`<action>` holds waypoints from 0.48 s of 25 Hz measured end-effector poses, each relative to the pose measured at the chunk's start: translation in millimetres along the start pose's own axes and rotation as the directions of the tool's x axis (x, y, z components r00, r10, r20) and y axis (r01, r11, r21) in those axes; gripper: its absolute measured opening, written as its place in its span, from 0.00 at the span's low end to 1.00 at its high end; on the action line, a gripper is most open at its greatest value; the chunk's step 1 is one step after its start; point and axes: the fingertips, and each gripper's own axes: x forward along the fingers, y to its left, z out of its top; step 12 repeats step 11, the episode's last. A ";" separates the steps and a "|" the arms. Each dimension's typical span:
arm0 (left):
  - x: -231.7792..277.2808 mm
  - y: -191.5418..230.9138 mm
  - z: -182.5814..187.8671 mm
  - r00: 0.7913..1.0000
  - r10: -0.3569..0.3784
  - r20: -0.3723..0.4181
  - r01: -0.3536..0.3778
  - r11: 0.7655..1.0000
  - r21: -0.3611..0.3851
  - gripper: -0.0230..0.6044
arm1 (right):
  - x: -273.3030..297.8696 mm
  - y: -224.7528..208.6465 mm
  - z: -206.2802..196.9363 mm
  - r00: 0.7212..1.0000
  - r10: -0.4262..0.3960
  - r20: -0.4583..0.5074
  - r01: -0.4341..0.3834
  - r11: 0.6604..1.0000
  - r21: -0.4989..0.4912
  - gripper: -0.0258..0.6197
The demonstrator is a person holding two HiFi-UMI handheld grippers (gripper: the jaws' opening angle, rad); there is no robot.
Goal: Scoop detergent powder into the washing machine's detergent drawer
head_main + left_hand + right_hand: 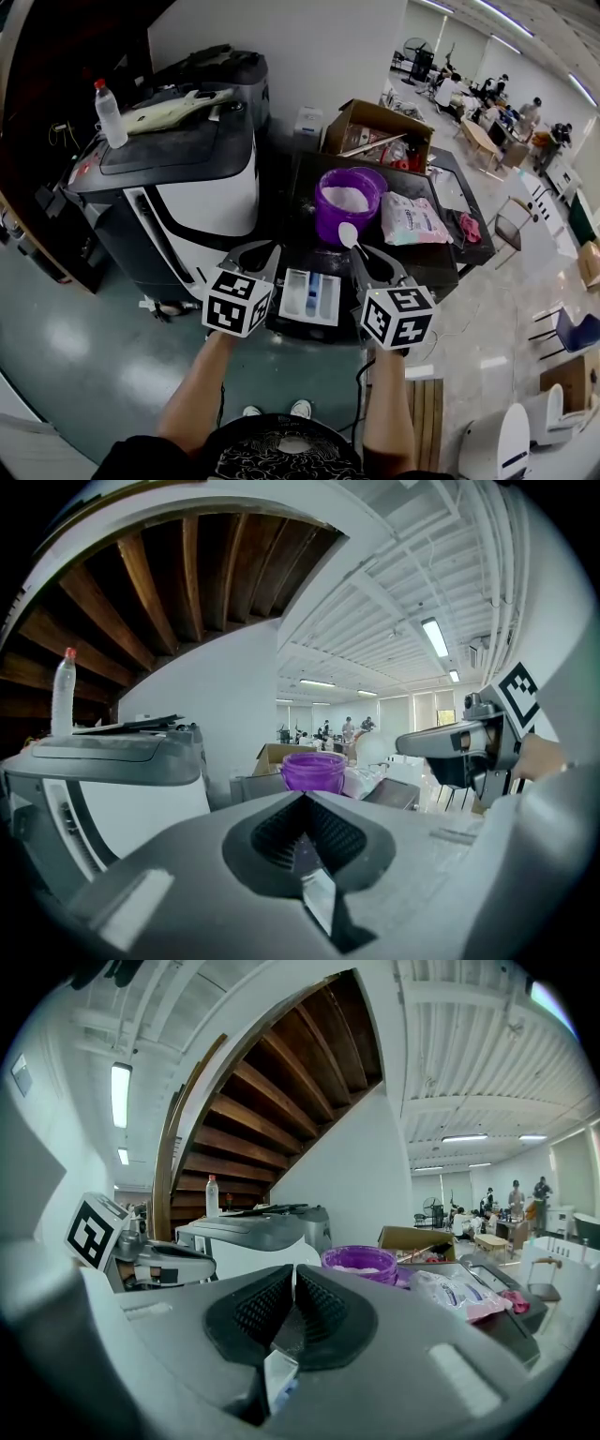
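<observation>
Well, the right gripper (364, 258) is pinched shut on the handle of a white spoon (346, 233). The spoon's bowl juts just beyond its tips, in front of the near wall of the purple tub (349, 202) of powder straight ahead. Whether the bowl carries powder I cannot tell, since white on white hides it. The left gripper (258, 255) has its jaws pressed together on nothing and hovers level with its partner. The detergent drawer (311, 295) lies low between the two grippers — to the right gripper's left and short of its tips, compartments facing up.

The step in hand looks like the scooping itself, at the tub end of the trip. If the spoon is empty, the next move calls for a dip forward over the tub's rim. If it is loaded, it needs a level swing back and left — then a tilt over a compartment.
</observation>
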 end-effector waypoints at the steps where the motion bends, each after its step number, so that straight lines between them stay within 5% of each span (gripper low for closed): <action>1: 0.2 -0.3 -0.1 1.000 -0.001 0.000 0.001 1.000 -0.001 0.04 | 0.1 0.1 -0.1 1.000 0.000 0.000 0.000 1.000 -0.001 0.10; 12: 2.5 0.0 -2.9 1.000 -0.004 -0.002 0.004 1.000 -0.005 0.04 | 0.6 0.6 -3.2 1.000 0.002 0.001 -0.002 1.000 0.002 0.10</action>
